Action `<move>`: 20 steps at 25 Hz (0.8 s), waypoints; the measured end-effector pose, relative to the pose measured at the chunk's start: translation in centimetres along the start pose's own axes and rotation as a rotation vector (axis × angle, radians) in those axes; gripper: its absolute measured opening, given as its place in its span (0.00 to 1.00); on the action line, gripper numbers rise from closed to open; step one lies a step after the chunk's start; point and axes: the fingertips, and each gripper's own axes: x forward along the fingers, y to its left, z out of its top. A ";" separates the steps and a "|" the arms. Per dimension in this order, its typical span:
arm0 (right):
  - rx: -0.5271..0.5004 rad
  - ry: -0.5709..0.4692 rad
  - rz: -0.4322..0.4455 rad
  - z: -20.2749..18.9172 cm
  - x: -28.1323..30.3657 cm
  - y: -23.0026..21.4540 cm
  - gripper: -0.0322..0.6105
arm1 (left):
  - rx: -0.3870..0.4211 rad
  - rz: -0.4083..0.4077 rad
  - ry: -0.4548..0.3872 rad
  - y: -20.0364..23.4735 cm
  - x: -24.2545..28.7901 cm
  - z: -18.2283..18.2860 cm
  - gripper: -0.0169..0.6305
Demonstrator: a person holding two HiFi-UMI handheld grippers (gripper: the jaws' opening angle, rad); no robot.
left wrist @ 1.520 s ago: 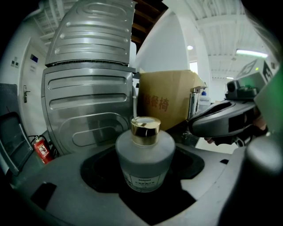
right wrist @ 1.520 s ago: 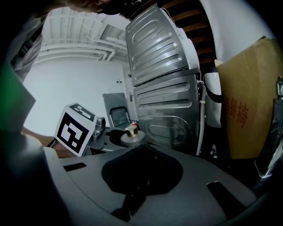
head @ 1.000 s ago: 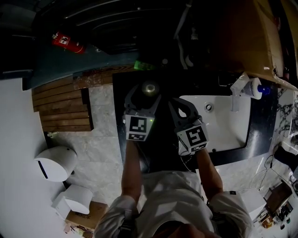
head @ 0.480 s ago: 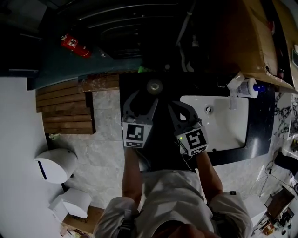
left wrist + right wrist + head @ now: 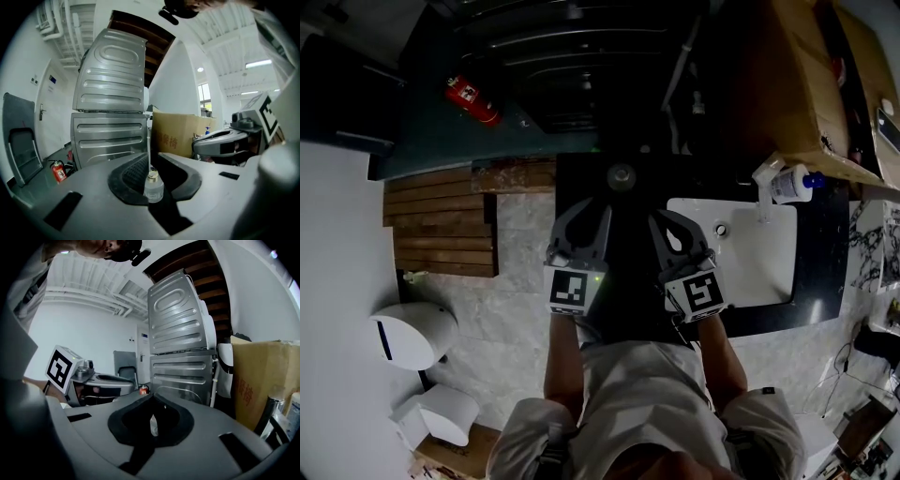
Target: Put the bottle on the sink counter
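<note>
Two grippers are hovering side by side above the dark sink counter [image 5: 827,253], both pointing away from the person. The left gripper [image 5: 593,208] is showing a narrow gap between its jaws, which have just been closing, and nothing is sitting between them. The left gripper view is looking through that gap at the bottle [image 5: 622,175]. The bottle is standing upright on the counter just beyond the left gripper's tips, to the left of the white sink [image 5: 759,272], and is touching neither gripper. The right gripper [image 5: 664,219] is pressing its jaws together at the tips, leaving only a thin slit, and is gripping nothing. A white pump dispenser [image 5: 789,184] is standing at the sink's far right corner, and a red fire extinguisher [image 5: 472,99] is standing on the floor beyond the counter, off to the left
</note>
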 end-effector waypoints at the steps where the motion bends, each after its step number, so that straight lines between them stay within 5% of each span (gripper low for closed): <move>1: 0.000 -0.014 -0.001 0.4 -0.3 -0.1 0.05 | -0.003 0.001 -0.011 -0.1 -0.5 0.5 0.10; 7: -0.031 -0.097 0.026 4.0 -2.0 1.1 0.05 | -0.034 -0.030 -0.065 -0.7 -3.5 2.8 0.05; 20: -0.042 -0.058 0.028 4.0 -3.4 3.7 0.04 | -0.028 -0.040 -0.067 -1.3 -6.4 3.0 0.05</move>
